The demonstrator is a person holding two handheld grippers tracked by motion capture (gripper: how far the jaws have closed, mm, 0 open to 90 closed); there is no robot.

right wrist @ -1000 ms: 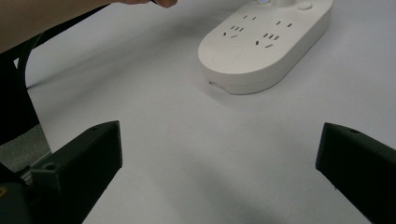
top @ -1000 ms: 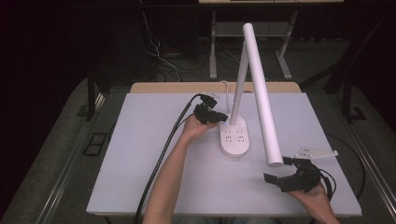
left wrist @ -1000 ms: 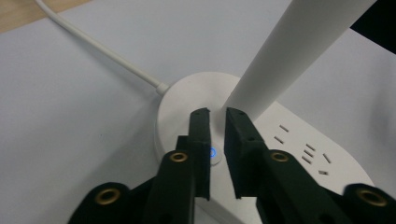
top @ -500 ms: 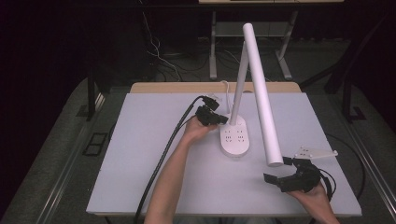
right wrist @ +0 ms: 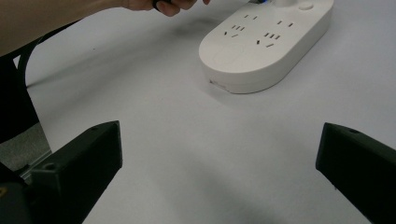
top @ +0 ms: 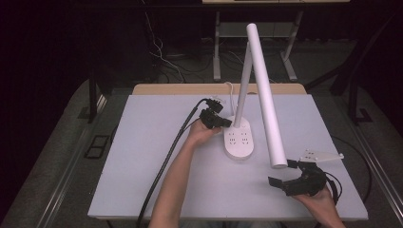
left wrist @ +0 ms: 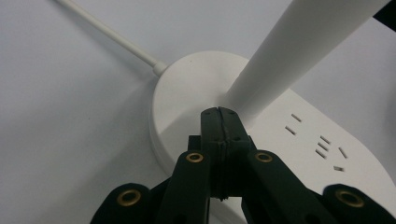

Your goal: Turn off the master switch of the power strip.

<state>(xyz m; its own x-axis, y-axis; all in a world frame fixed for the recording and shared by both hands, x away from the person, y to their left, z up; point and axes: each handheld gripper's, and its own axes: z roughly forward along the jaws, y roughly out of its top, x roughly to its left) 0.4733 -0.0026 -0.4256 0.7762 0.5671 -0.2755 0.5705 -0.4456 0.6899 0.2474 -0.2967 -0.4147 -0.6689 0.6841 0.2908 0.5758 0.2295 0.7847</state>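
A white desk lamp stands mid-table on an oval base point(top: 239, 137) that carries several sockets. Its stem point(top: 243, 85) rises from the back of the base and its long tube head point(top: 264, 90) slopes down toward the front right. My left gripper point(top: 229, 124) is shut, its tip resting on the base top point(left wrist: 187, 88) just beside the foot of the stem point(left wrist: 280, 60); nothing is held between the jaws point(left wrist: 219, 122). My right gripper point(top: 284, 174) stands wide open near the front right, below the tube's end, with bare table between its jaws point(right wrist: 219, 154). The base point(right wrist: 261, 42) lies ahead of it.
The lamp's white cord point(left wrist: 107, 32) runs off the back of the base. The table point(top: 142, 156) is pale grey with a wooden strip along its far edge point(top: 190, 88). A black cable point(top: 164, 166) trails from my left gripper along the forearm. Dark floor, table legs and wires lie beyond.
My left gripper has edged slightly right, onto the lamp base by the stem. The right gripper has stayed put.
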